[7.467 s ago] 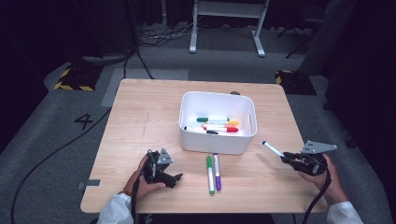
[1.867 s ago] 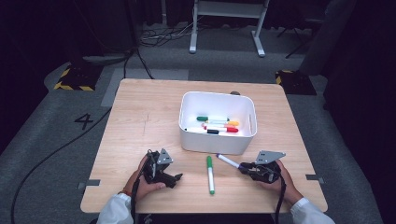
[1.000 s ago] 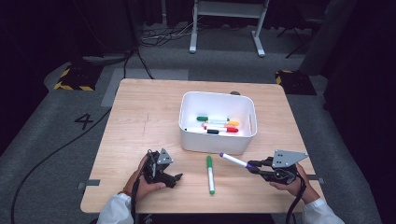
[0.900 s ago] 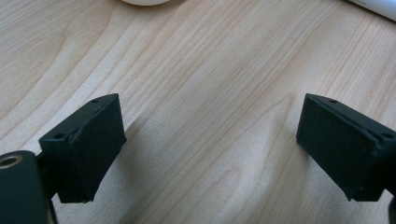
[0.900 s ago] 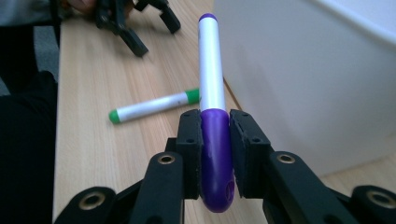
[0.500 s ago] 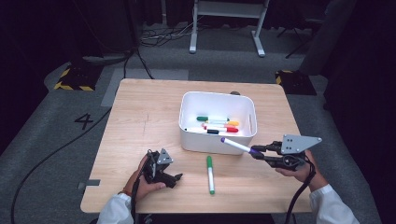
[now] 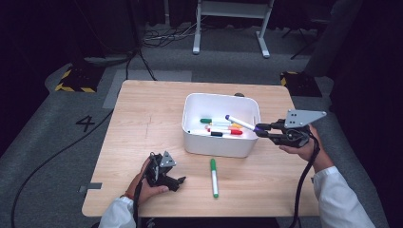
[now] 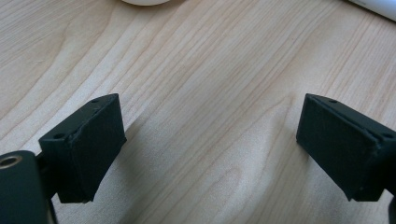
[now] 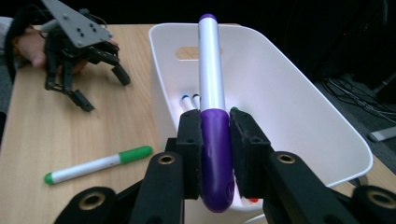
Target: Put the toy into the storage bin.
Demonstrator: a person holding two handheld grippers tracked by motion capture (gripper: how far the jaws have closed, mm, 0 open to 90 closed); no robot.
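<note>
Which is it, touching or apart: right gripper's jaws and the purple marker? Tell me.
Touching. In the right gripper view, the right gripper has both jaws pressed against the purple marker at its cap.

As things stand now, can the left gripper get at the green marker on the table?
Probably yes. The left gripper rests open and empty on the table, and the green marker lies apart beside it with bare wood between. The white bin stands farther back, out of the way.

Left gripper (image 7: 177,183) low, jaws apart — right gripper (image 7: 259,131) raised, clamped.
</note>
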